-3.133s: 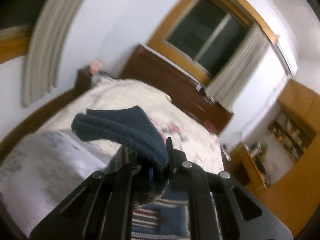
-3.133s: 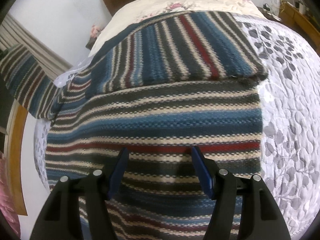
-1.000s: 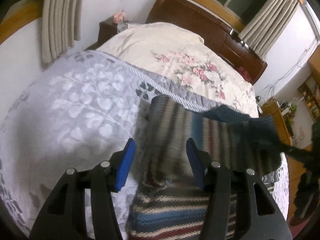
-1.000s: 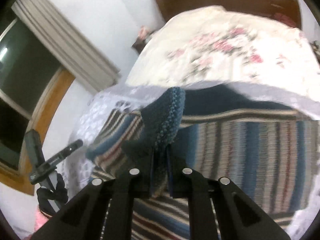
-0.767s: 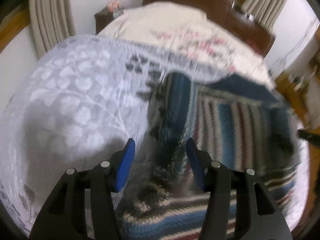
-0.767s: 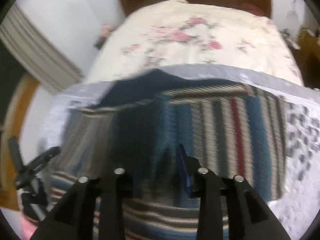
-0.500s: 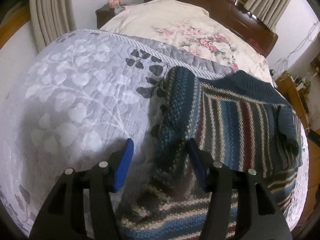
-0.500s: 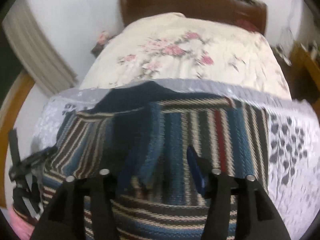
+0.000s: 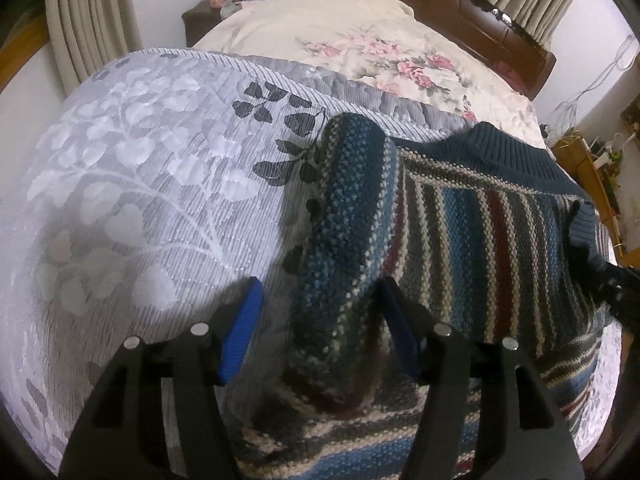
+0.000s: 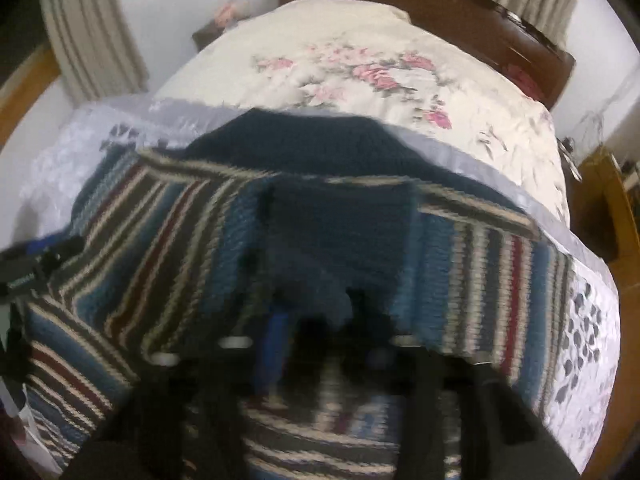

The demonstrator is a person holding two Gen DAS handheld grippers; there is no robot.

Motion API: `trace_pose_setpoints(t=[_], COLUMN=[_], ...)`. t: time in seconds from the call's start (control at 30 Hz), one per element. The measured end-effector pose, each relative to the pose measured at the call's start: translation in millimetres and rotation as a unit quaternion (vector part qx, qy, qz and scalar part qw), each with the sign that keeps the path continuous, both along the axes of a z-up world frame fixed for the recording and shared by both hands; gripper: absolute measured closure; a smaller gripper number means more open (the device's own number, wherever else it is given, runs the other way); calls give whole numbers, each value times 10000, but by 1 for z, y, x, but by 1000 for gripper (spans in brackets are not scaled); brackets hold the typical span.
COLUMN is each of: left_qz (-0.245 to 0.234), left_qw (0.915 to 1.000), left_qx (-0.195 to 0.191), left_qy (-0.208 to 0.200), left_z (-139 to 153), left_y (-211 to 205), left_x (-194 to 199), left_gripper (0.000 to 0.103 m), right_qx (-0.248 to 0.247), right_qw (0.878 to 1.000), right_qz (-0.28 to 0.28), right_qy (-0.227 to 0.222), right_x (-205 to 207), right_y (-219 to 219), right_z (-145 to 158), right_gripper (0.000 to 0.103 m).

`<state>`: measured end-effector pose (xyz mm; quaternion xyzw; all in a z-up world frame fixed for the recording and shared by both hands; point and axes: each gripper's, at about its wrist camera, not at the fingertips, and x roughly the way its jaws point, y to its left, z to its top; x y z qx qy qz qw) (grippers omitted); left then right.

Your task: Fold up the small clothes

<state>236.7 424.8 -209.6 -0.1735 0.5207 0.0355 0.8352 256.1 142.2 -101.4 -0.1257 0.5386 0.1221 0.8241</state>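
Striped knit in blue, cream, grey and dark red fills both views: a small sweater (image 9: 492, 248) lies on a pale grey bedspread (image 9: 132, 168) printed with white and dark leaves, its dark blue ribbed collar (image 9: 504, 156) at the far edge, toward a cream floral quilt (image 9: 360, 40) and a brown wooden headboard (image 9: 452, 4). In the left wrist view the left gripper (image 9: 318, 312) hangs just above the cloth with its jaws wide, the blue pads (image 9: 242, 320) well apart; a rolled or folded sleeve (image 9: 348, 232) runs up between them, but neither pad presses it. The near hem of the sweater is cut off by the gripper's black frame. At the right edge of that view a dark shape over the sweater's far side is partly cropped and hard to make out. The right wrist view is badly smeared by motion. The right gripper (image 10: 320, 332) sits low over the middle of the sweater, and a dark blue patch (image 10: 340, 240) of knit lies straight ahead of it; only one blue pad shows clearly, the other finger is lost in blur, so I cannot tell how its jaws stand or whether they pinch any cloth. Beige curtains (image 9: 92, 20) hang by the wall at the left.
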Motion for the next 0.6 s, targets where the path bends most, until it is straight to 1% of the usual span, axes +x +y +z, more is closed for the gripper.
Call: trace_pose_setpoints(t=[0.03, 0.1, 0.17, 0.23, 0.27, 0.3, 0.33, 0.4, 0.43, 0.53, 0.57, 0.6], left_qz=[1, 18, 10, -9, -20, -30, -30, 16, 52, 26, -15, -76], left_qw=[10000, 10000, 10000, 10000, 10000, 9999, 10000, 10000, 10000, 9995, 9993, 9991], left_qx=[-13, -23, 29, 76, 94, 100, 88, 46, 60, 155, 166, 123], left_qy=[2, 5, -7, -8, -8, -10, -8, -28, -58, -277, -339, -411], left_z=[-1, -3, -3, -4, -4, -3, -2, 2, 6, 23, 28, 34], left_y=[0, 1, -1, -3, -3, -4, -4, -2, -2, -7, -10, -16], left_x=[0, 0, 1, 2, 2, 2, 2, -1, -3, -11, -12, -13], left_gripper=[42, 41, 40, 40, 40, 40, 40, 40, 40, 40, 40, 40], right_qx=[251, 887, 1313, 1663, 1844, 1992, 1986, 1801, 1893, 2600, 2716, 2756], right_qw=[9996, 9955, 9897, 9827, 9781, 9731, 9707, 9677, 9640, 9465, 9440, 9434], right_qz=[-87, -314, -567, -807, -937, -1120, -1313, -1742, -1837, -1846, -1808, -1778], right_qy=[37, 100, 69, 146, 222, 308, 313, 292, 336, 491, 488, 486], right_x=[2, 5, 5, 5, 6, 6, 6, 5, 5, 0, 0, 1], right_y=[-11, -39, -69, -96, -110, -127, -142, -172, -183, -205, -206, -206], right_z=[6, 21, 32, 38, 37, 33, 30, 21, 17, 11, 12, 12], right_gripper=[86, 86, 86, 85, 82, 73, 67, 66, 66, 64, 62, 52])
